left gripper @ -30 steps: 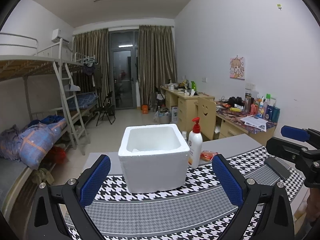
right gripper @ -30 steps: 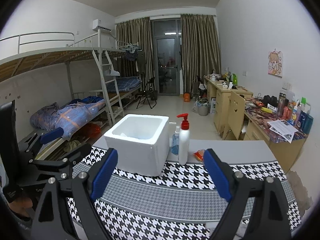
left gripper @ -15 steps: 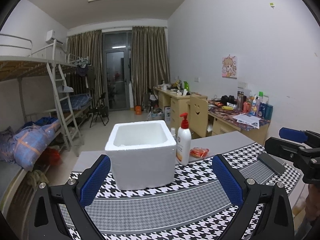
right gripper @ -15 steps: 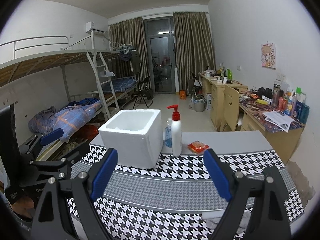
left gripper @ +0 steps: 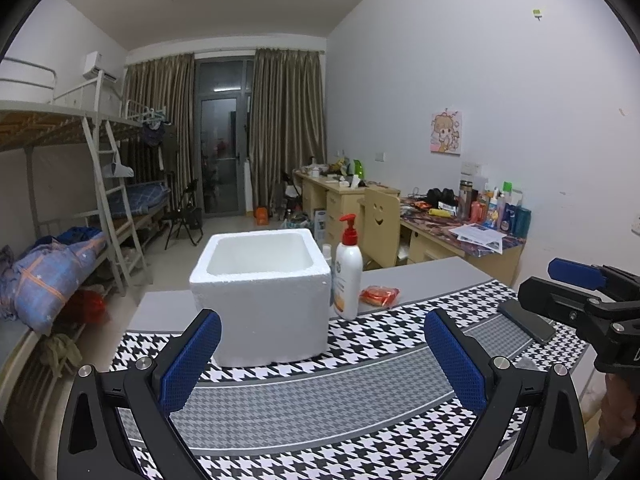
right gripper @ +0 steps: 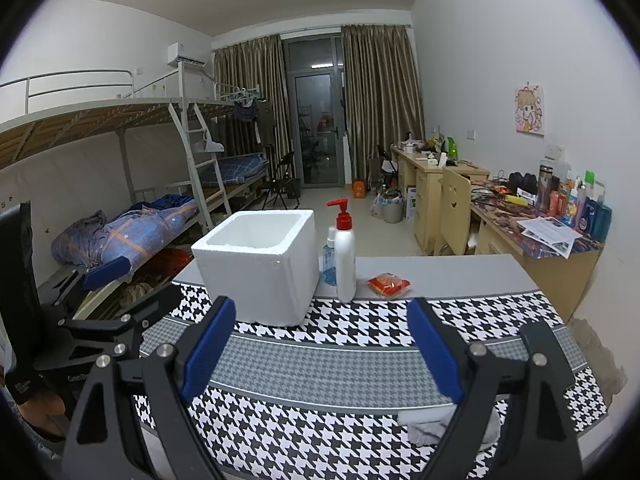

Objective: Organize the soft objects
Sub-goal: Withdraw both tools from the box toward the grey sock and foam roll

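Left gripper wide apart, holding nothing; white foam box ahead between the jaws. Right gripper also spread wide and empty, with grey cloth just beside the right jaw.

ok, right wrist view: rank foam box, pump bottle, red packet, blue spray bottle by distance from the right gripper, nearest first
1. foam box, ahead-left of the right gripper, its near edge closest.
2. pump bottle, centre, right of the box.
3. red packet, right of the pump bottle; too close to call against it.
4. blue spray bottle, behind the pump bottle.
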Motion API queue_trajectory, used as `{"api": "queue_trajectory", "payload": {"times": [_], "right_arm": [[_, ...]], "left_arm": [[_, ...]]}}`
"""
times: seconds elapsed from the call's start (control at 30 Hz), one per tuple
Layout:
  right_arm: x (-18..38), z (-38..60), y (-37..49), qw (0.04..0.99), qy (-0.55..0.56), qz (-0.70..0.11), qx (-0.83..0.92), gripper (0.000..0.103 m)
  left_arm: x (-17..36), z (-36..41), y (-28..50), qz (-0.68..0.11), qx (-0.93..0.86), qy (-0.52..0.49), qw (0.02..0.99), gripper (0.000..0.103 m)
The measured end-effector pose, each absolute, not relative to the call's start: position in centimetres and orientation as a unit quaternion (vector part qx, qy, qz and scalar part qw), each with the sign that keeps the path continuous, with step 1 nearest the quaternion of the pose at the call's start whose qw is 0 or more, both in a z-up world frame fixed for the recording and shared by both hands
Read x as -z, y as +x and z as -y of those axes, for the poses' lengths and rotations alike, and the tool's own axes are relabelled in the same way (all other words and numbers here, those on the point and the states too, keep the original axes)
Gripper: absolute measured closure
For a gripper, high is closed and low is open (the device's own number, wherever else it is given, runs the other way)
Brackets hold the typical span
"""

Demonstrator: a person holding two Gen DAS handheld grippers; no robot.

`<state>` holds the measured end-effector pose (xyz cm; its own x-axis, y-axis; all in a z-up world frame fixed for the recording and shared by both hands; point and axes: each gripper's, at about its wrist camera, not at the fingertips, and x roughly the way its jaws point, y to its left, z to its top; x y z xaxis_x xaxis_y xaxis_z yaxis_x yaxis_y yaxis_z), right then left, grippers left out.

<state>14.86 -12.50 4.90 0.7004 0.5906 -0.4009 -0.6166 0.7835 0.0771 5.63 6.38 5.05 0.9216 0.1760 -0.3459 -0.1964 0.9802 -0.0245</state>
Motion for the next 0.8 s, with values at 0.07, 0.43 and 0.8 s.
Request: {"api": "queue_trajectory", "payload": {"times": [0.07, 0.43, 0.8], "right_arm": [[-4.7, 12.8, 14.8, 0.923, -0.030, -0.206, -0.323, 0.012], [-3.2, 14.6, 13.4, 0.936, -0.037, -0.190, -0.294, 0.012], [-1.6, 16.3, 13.7, 0.937, -0.030, -0.194, -0.290, 0.012]], "left_arm": [[-4.7, -6.0, 5.6, -0.173, -0.092, -0.026, 0.980, 0.001], [-3.4, -3.7, 5.6, -0.172, -0.071, -0.024, 0.982, 0.001], [-1.9, -1.8, 6.1, -0.183, -0.060, -0.020, 0.981, 0.001]]}}
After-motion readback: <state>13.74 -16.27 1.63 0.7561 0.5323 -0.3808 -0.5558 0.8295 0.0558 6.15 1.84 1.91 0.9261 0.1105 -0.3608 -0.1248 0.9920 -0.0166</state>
